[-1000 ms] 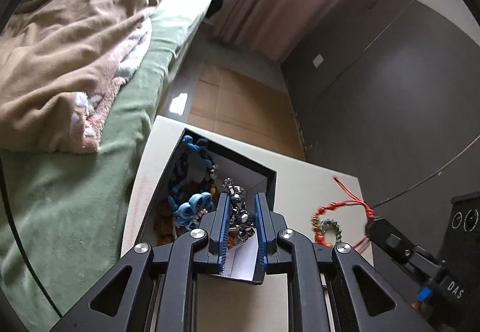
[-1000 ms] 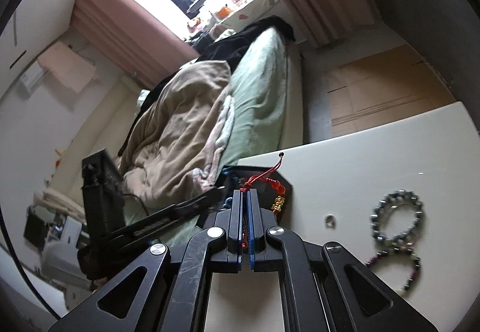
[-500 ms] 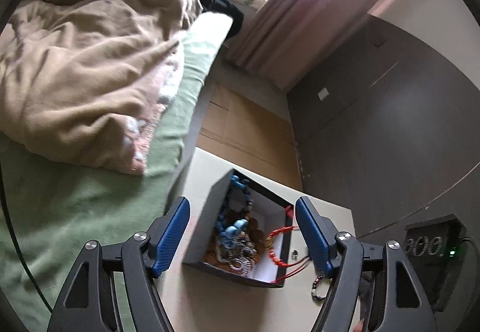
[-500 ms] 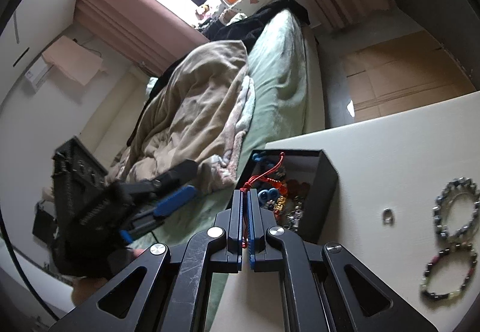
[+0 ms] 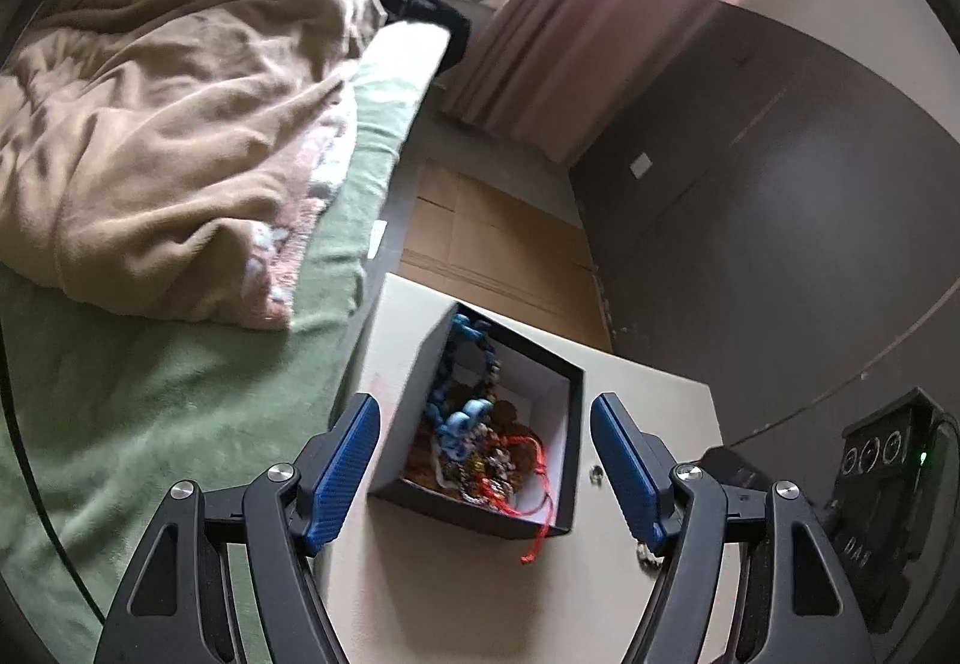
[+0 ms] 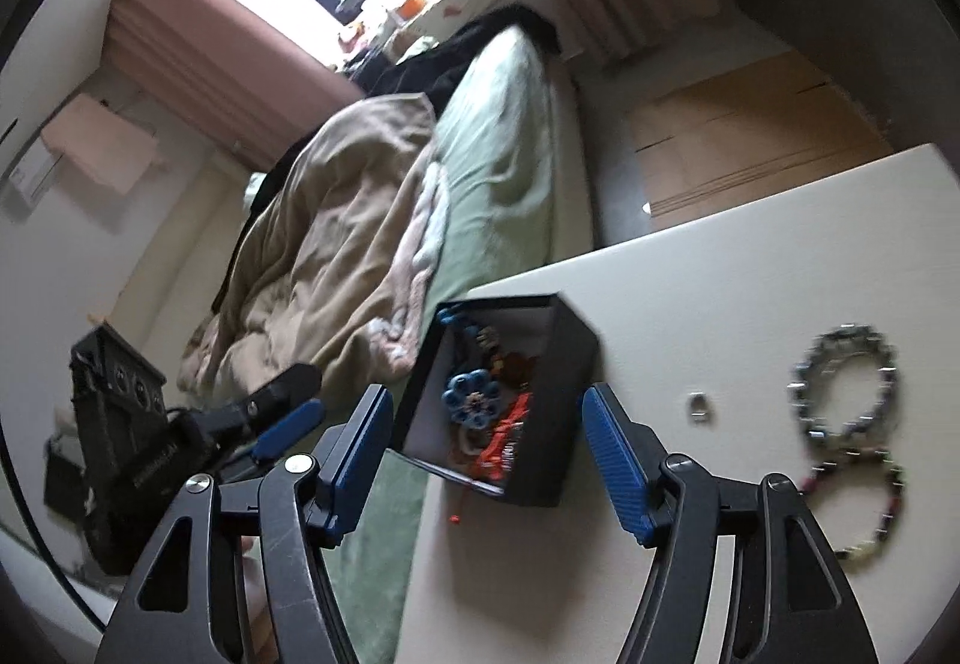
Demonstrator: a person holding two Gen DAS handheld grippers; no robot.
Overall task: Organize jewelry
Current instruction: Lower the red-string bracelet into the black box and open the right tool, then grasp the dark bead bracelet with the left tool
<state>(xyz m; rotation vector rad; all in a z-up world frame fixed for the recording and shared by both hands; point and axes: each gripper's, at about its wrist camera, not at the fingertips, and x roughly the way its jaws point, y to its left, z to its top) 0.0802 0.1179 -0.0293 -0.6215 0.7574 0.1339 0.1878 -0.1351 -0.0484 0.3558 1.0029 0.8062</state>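
Observation:
A black jewelry box (image 5: 571,412) (image 6: 564,364) sits on the white table (image 5: 456,586) near its left edge, holding several pieces. A red cord bracelet (image 5: 528,490) (image 6: 498,436) lies in it, its tail hanging over the near wall. My left gripper (image 5: 485,466) is open and empty, above and in front of the box. My right gripper (image 6: 486,454) is open and empty, also in front of the box. A small ring (image 5: 596,473) (image 6: 696,404) lies on the table right of the box. Two bead bracelets, one silver (image 6: 846,382) and one dark (image 6: 864,508), lie further right.
A bed with a green sheet (image 5: 150,394) and beige blanket (image 5: 168,135) runs along the table's left edge. A dark wall (image 5: 780,214) stands to the right. Cardboard (image 5: 498,238) covers the floor beyond the table. The left gripper's body (image 6: 180,442) shows in the right wrist view.
My right gripper opened and let the red cord bracelet go into the box. My left gripper, shut on a silver bracelet a second ago, released it in the box, opened and pulled back.

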